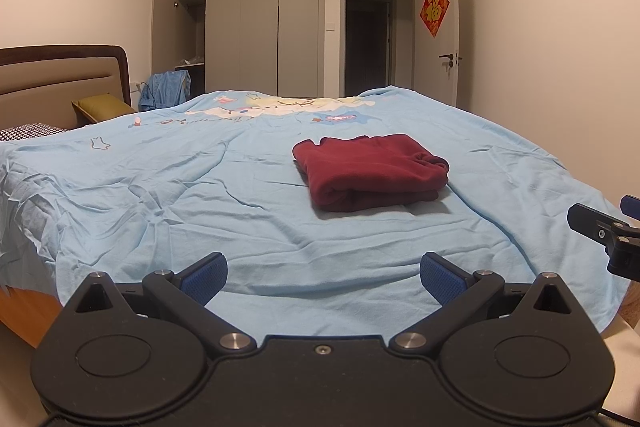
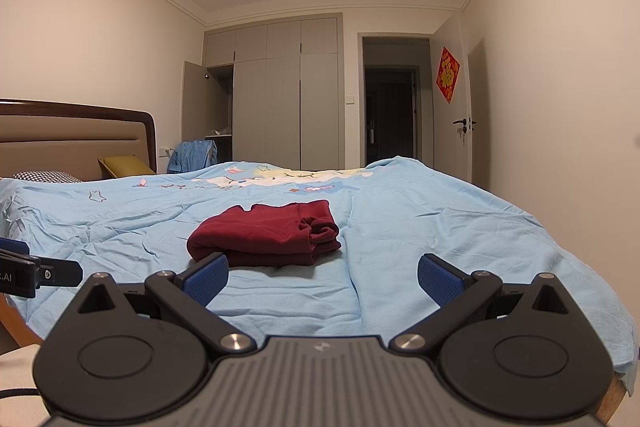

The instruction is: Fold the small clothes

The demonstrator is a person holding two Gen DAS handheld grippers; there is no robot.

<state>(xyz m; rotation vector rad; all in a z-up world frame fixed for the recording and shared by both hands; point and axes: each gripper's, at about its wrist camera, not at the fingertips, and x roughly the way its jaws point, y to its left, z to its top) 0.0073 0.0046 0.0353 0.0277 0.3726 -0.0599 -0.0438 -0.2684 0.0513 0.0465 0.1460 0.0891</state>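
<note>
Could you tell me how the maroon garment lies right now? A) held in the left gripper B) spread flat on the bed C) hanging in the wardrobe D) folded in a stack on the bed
D: the garment sits folded in layers on the bed, with both grippers open and clear of it.

The garment (image 1: pixel 370 171) is dark red; the sheet (image 1: pixel 200 195) is pale blue with cartoon prints in white, yellow and pink; the pads (image 1: pixel 202 277) are blue on black grippers; the pillow (image 1: pixel 32 131) is black-and-white houndstooth; the cushion (image 1: pixel 105 105) is olive; the wardrobe (image 1: pixel 260 23) is grey.
</note>
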